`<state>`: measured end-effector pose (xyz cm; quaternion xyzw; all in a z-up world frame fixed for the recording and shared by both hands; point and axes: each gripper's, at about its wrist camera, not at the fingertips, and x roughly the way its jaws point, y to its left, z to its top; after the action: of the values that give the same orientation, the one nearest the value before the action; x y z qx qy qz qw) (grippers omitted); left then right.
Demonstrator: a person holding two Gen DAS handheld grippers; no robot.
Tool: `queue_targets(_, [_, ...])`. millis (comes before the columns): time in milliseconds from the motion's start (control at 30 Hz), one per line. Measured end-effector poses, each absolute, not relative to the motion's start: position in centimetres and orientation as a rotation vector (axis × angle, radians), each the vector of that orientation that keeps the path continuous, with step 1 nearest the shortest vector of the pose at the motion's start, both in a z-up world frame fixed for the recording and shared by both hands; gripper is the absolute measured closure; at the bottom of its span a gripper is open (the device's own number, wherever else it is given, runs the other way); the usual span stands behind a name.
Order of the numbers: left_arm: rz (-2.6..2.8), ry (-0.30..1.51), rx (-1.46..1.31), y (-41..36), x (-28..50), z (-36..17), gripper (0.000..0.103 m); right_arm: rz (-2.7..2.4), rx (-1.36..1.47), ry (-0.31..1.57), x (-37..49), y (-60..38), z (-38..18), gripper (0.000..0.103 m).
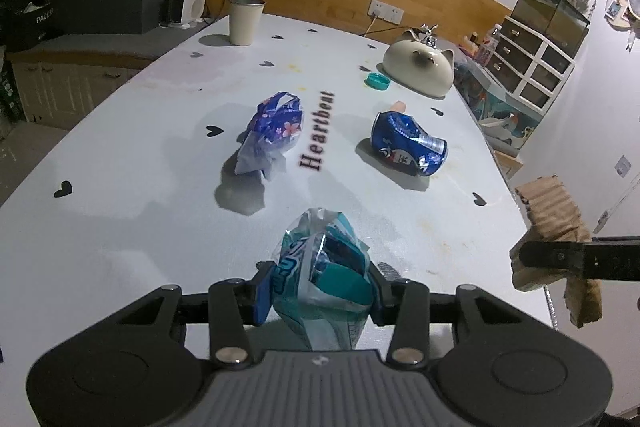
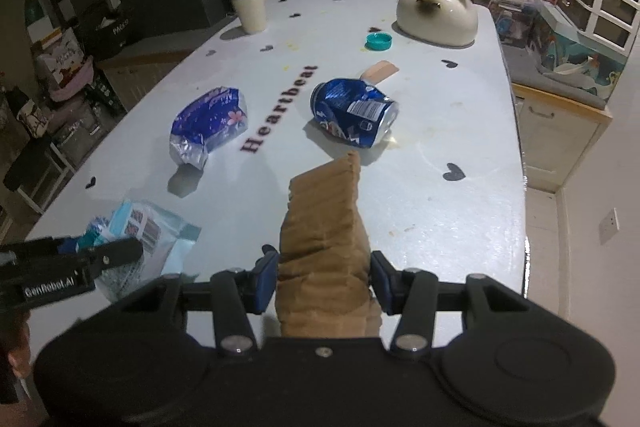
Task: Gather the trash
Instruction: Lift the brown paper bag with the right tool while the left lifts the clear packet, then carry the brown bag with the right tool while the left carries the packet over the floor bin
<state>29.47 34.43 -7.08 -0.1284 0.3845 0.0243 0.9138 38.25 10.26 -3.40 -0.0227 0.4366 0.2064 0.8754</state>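
Two wrappers (image 1: pixel 272 137) and can (image 1: pixel 408 145) on table (image 1: pixel 120 187), cup (image 1: pixel 245 21) (upright) behind

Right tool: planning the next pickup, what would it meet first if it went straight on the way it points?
Probably the crushed blue can. The right tool, shut on brown corrugated cardboard, points at it across bare table. Depth is uncertain.

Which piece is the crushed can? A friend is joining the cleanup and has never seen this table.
Find the word Heartbeat printed along the middle of the white table. The crushed can lies on its side just right of that word, in front of the cat-shaped ceramic dish. It alone is dented blue metal; the purple flowered wrapper left of the word is soft plastic.
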Motion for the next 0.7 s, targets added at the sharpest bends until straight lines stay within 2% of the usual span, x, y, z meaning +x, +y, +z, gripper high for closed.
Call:
queue_targets(333, [0.071, 0.74, -0.185, 30.5, 30.4, -3.8, 0.057, 0.454, -0.002, 0.868, 37.6, 6.9, -2.9, 0.053])
queue_targets(700, [0.082, 0.72, -0.172, 20.8, 33.6, -2.6, 0.057, 0.473, 0.019, 0.846, 40.2, -2.2, -2.3, 0.053])
